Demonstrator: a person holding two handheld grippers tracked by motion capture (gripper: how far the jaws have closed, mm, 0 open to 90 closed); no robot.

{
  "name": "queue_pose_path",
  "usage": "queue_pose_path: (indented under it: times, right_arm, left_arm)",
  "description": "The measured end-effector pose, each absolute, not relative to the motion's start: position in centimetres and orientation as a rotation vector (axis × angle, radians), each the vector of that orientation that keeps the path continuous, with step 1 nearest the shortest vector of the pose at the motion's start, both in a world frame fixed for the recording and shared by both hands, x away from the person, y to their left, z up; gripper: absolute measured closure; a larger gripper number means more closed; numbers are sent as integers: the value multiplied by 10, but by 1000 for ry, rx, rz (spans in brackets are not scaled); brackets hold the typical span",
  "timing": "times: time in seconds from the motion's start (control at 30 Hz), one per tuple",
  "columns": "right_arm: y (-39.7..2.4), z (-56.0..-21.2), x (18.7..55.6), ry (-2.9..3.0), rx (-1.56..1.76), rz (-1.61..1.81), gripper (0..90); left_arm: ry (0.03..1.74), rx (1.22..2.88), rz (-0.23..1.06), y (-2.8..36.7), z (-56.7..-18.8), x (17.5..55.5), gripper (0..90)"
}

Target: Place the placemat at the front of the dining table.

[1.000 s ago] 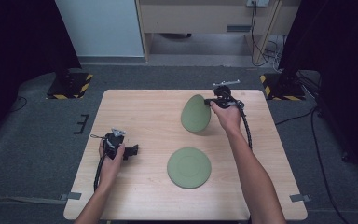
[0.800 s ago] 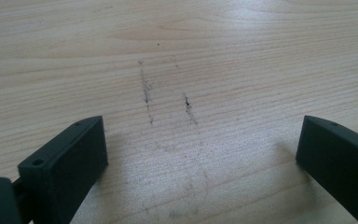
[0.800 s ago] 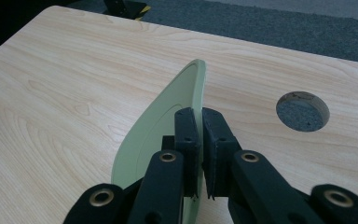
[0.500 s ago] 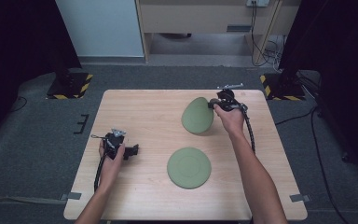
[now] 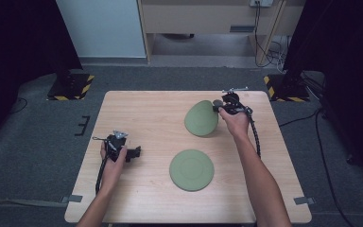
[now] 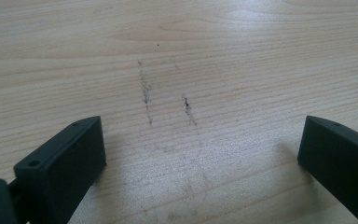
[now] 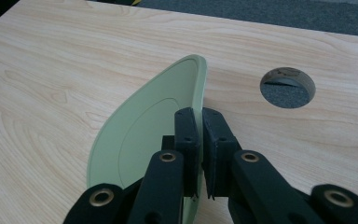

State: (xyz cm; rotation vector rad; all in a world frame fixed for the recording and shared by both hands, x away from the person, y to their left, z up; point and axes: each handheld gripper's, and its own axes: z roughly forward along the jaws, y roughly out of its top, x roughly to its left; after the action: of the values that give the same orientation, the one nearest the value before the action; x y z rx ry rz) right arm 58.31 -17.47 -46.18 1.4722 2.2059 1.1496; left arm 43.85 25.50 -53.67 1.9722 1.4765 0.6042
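A green plate [image 5: 201,118] stands tilted on its edge in the far right part of the wooden surface [image 5: 146,118]. Its lower rim touches the wood and its upper rim is lifted. The right gripper [image 5: 219,105] has the upper rim clamped between its two jaws, which are nearly closed with only the thin rim between them. In the right gripper view the plate [image 7: 140,135] shows its inner side with a faint ring, to the left of the gripper [image 7: 200,126]. A round hole [image 7: 287,87] in the surface lies near the plate, on its other side.

A second green plate [image 5: 191,170] lies flat, nearer to the person than the tilted plate and apart from it.

The left gripper [image 5: 134,152] is well apart from the tilted plate, at the left side of the surface. Its jaws are wide open and hold nothing. In the left gripper view the gripper [image 6: 200,149] rests low over bare wood with some dark scratch marks [image 6: 145,95].
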Motion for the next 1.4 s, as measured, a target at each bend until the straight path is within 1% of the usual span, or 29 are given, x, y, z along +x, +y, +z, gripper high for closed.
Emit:
queue_pose_path:
  times: [0.97, 1.27, 1.4]
  right_arm:
    - [-188, -495, 596, 2179, 1567, 1120, 847]
    - [-191, -503, 595, 2157, 1599, 1100, 821]
    - [-192, -506, 595, 2141, 1617, 1092, 786]
  left_arm:
    - [1478, 1967, 608, 255, -537, 438, 0]
    - [1478, 1967, 609, 254, -537, 438, 0]
    - [1478, 1968, 608, 254, -537, 438, 0]
